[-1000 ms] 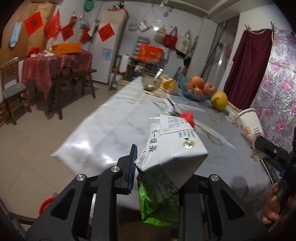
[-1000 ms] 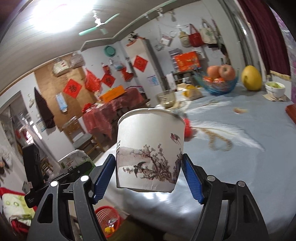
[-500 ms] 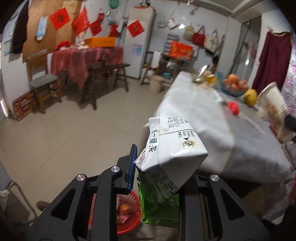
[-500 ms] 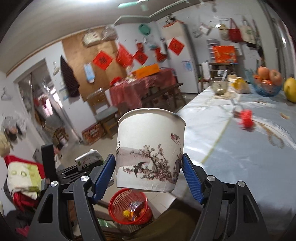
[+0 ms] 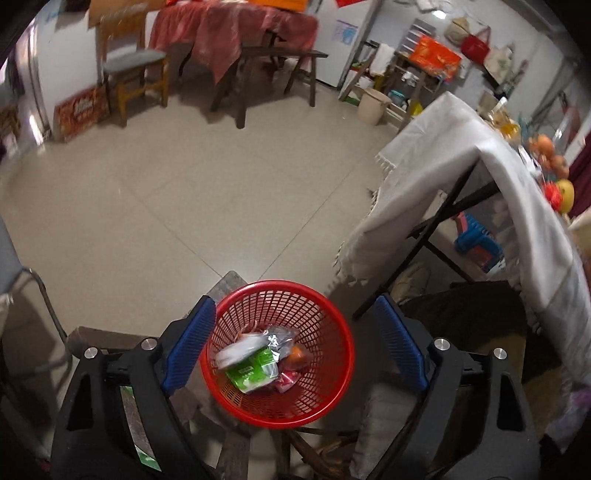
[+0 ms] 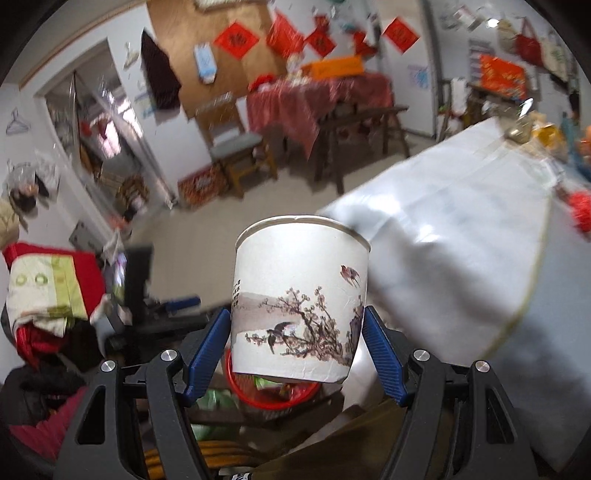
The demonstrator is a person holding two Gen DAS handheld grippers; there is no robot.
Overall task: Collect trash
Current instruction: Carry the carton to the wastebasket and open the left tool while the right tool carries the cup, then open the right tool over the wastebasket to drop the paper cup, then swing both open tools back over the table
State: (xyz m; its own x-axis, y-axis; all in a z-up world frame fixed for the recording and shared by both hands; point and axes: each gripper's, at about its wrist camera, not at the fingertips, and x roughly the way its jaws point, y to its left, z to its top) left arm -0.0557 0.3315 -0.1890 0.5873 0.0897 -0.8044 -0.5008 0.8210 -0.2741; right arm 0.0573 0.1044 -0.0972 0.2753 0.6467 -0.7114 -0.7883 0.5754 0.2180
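Observation:
My left gripper (image 5: 293,308) points down over a red mesh basket (image 5: 332,387). Its jaws are opening wide, with nothing between the blue pads. A green and white drink carton (image 5: 251,369) lies in the basket among other wrappers. My right gripper (image 6: 296,315) is shut on a white paper cup (image 6: 299,295) printed with birds and a blossoming branch, held upright. Under the cup, the red basket (image 6: 273,400) shows in the right wrist view. To the left of it sits the left gripper's blue pad (image 6: 181,304).
A table under a white cloth (image 5: 461,158) stands right of the basket, with fruit (image 5: 554,162) at its far end and a blue stool (image 5: 476,240) beneath. A wooden chair (image 5: 133,74) and a red-covered table (image 5: 236,26) stand across the tiled floor.
The left gripper swung off the table and down over the red basket, opened, and the carton it held now lies in the basket. The right gripper swung left, still holding the cup.

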